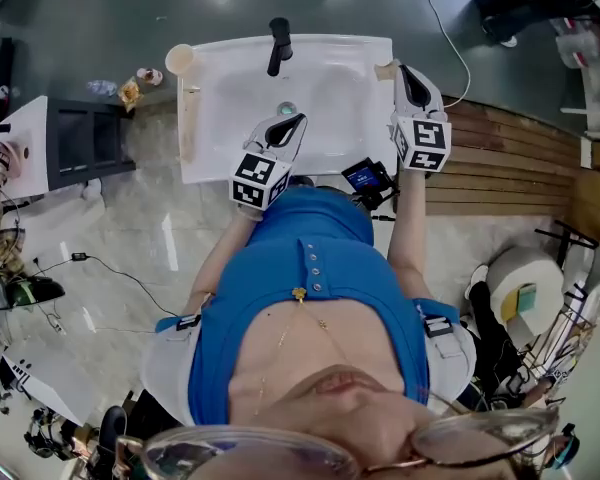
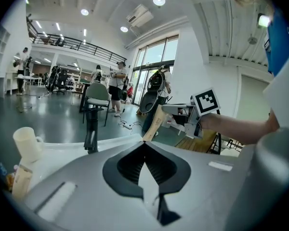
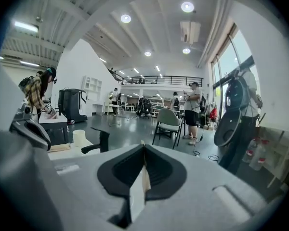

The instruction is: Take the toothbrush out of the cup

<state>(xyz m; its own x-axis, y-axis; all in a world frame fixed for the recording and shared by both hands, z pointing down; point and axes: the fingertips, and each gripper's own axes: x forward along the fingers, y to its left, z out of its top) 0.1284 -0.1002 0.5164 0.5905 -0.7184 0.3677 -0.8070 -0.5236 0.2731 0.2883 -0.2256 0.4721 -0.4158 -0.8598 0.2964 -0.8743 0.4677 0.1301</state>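
Holds the left gripper over the white sink, fingers pressed together with nothing between them. Holds the right gripper at the sink's far right corner, fingers closed on a thin, flat, pale beige strip, by its look the toothbrush. Pinches it near one end, with most of it slanting down and out to the left of those fingers, toward the left gripper's tips. Shows only a short stub above the pinch in the right gripper view. Has the toothbrush out of the cup and well apart from it. Has the cup upright, cream and handled, on the sink's far left corner, ahead and far to the left of both pairs of fingers. Has the black faucet ahead and a little left of the left fingers, between the cup and the right fingers.
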